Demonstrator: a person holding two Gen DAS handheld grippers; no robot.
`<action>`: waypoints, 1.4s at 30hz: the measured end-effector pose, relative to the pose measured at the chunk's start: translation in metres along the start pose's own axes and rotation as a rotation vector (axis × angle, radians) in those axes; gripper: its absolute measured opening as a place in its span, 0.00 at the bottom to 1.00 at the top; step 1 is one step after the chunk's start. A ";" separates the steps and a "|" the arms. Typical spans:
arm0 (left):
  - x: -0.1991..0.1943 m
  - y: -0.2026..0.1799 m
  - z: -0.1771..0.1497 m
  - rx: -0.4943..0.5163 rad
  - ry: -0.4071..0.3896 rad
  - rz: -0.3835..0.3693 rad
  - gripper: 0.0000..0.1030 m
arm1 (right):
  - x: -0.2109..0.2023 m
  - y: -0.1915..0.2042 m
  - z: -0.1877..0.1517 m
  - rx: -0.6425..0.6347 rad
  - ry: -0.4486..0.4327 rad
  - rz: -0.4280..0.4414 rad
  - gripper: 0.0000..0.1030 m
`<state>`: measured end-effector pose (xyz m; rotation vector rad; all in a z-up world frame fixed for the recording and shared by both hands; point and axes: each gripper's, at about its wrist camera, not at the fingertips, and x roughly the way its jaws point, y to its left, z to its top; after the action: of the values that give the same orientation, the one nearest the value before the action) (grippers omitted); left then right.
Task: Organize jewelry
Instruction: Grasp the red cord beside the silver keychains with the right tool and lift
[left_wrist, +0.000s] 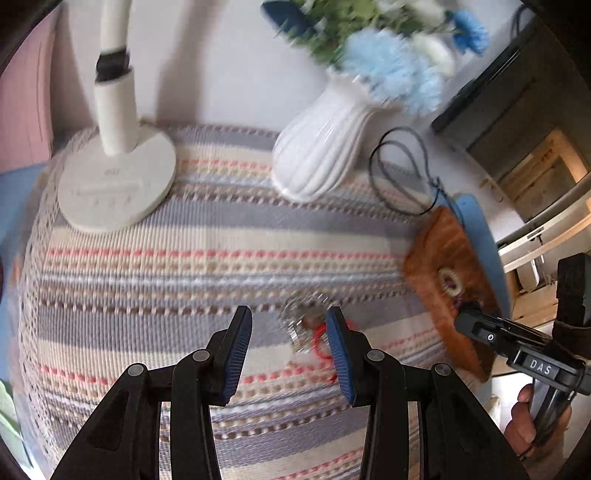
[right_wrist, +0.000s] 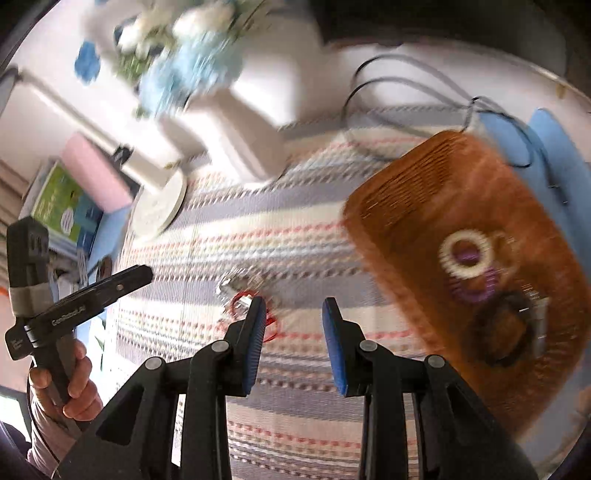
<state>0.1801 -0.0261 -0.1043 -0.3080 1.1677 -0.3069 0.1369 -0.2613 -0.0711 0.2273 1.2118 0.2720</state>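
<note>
A silver bracelet with a red cord (left_wrist: 304, 326) lies on the striped cloth; it also shows in the right wrist view (right_wrist: 243, 295). A brown woven tray (right_wrist: 461, 258) holds a cream ring (right_wrist: 466, 258), purple pieces and a dark bracelet (right_wrist: 504, 332); the tray also shows in the left wrist view (left_wrist: 448, 280). A black cord necklace (left_wrist: 400, 170) lies by the vase. My left gripper (left_wrist: 290, 347) is open, just short of the silver bracelet. My right gripper (right_wrist: 293, 332) is open and empty over the cloth, between bracelet and tray.
A white ribbed vase (left_wrist: 321, 147) with blue and white flowers stands at the back. A white lamp base (left_wrist: 118, 184) stands at the back left. The striped cloth (left_wrist: 184, 258) covers the table. A blue mat (right_wrist: 546, 147) lies under the tray.
</note>
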 end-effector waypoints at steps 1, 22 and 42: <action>0.003 0.004 -0.003 -0.003 0.012 0.000 0.42 | 0.010 0.005 -0.003 -0.003 0.017 0.005 0.33; 0.052 0.015 -0.018 0.020 0.138 -0.059 0.41 | 0.106 0.028 -0.021 -0.063 0.173 -0.020 0.07; 0.108 -0.030 0.015 0.258 0.178 0.079 0.29 | 0.064 -0.031 -0.054 0.032 0.186 -0.042 0.08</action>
<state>0.2308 -0.0946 -0.1787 -0.0081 1.2951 -0.4173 0.1096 -0.2686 -0.1556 0.2078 1.4043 0.2412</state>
